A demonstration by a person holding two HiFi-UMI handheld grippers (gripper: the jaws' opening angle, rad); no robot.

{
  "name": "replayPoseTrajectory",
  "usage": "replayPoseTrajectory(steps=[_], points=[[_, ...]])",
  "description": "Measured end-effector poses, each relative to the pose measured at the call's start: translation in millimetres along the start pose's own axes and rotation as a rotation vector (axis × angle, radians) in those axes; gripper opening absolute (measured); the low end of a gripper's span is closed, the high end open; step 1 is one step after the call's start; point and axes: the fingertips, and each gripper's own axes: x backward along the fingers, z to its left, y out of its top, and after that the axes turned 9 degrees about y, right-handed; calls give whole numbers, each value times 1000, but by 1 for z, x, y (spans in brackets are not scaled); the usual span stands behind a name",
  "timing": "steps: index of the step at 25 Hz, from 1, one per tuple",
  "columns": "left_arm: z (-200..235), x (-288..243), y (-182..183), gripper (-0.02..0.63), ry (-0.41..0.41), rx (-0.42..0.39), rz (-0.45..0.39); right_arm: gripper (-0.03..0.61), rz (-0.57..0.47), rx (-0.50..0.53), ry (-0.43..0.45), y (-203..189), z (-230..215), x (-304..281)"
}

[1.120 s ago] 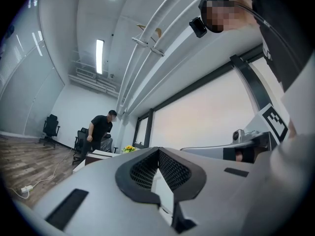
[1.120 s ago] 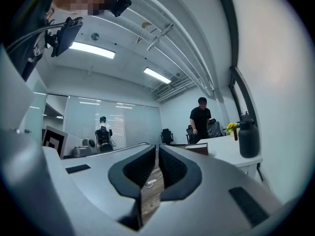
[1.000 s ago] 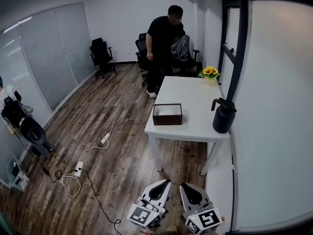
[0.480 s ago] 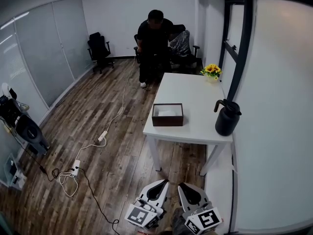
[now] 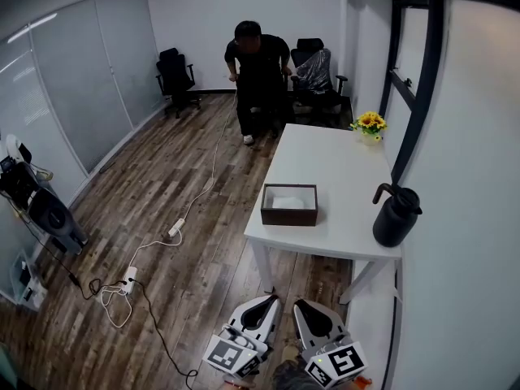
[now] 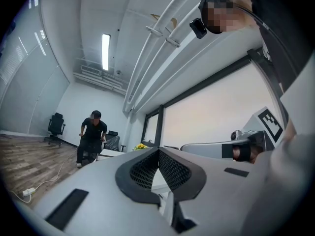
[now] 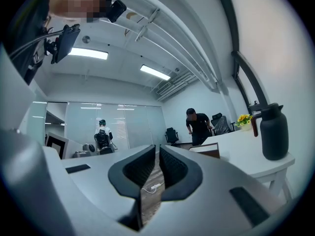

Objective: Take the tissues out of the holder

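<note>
A dark brown tissue holder [image 5: 289,205] with white tissues [image 5: 288,202] inside stands near the front left of a white table [image 5: 329,169]. Both grippers hang low at the bottom of the head view, well short of the table. My left gripper [image 5: 264,303] is shut with nothing between its jaws, as the left gripper view [image 6: 158,152] also shows. My right gripper [image 5: 313,309] is shut and empty too, its jaws [image 7: 157,149] nearly touching. The right gripper view has the holder [image 7: 209,150] small and far off.
A black jug [image 5: 395,216] stands at the table's front right corner, a pot of yellow flowers [image 5: 370,123] at the far right. A person [image 5: 258,71] stands beyond the table's far end by office chairs [image 5: 318,75]. Cables and a power strip [image 5: 175,227] lie on the wood floor.
The head view has shifted, so the table and holder sit lower and further right. The person at the far end has stepped a little to the left. Both grippers stay shut.
</note>
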Motion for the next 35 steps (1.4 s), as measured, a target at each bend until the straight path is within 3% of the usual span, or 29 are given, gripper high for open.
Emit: replayPoseTrajectory(steps=[6,11,15,27,35], points=[[18,-56,15,8,-12,24,-54,8,9,-9,21,4,-36,-37],[38,-92,-2,8,-9,-1,10,8,13,-26,39,10,-68,-67],[50,-117,-5,8,-2,-4,8,8,16,-35,58,9,-87,-87],[75,-143,-3,8,37,3,5,23,65,-60,113,6,-106,-120],[104,-172,-11,8,59,1,15,24,77,-59,66,7,-140,-142]])
